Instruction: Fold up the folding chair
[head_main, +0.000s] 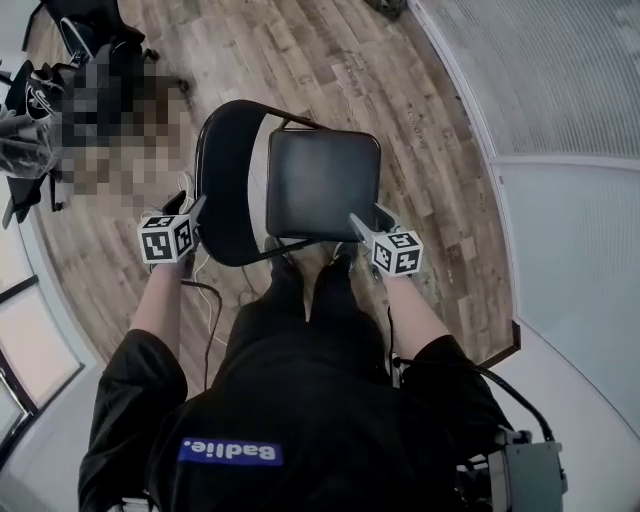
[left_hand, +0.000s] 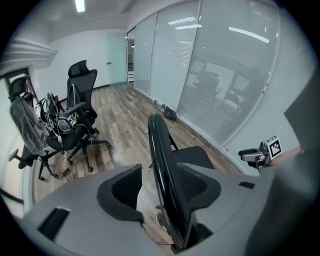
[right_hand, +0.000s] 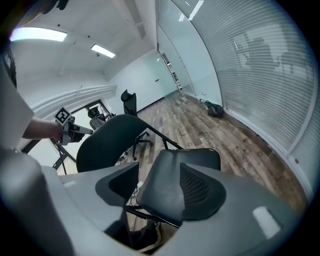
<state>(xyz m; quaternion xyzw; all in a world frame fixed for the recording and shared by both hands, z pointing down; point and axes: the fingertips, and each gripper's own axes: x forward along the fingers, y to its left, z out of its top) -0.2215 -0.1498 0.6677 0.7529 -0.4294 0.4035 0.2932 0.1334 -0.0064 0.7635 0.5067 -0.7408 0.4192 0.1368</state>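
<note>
Wood floor (head_main: 420, 150); folding chair (head_main: 320, 180) backrest between left fingers (left_hand: 122, 192)

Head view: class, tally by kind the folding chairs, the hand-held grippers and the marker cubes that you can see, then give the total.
Folding chair: 1
Grippers: 2, the left gripper and the right gripper
Marker cubes: 2, the left cube and the right cube
Total: 5
</note>
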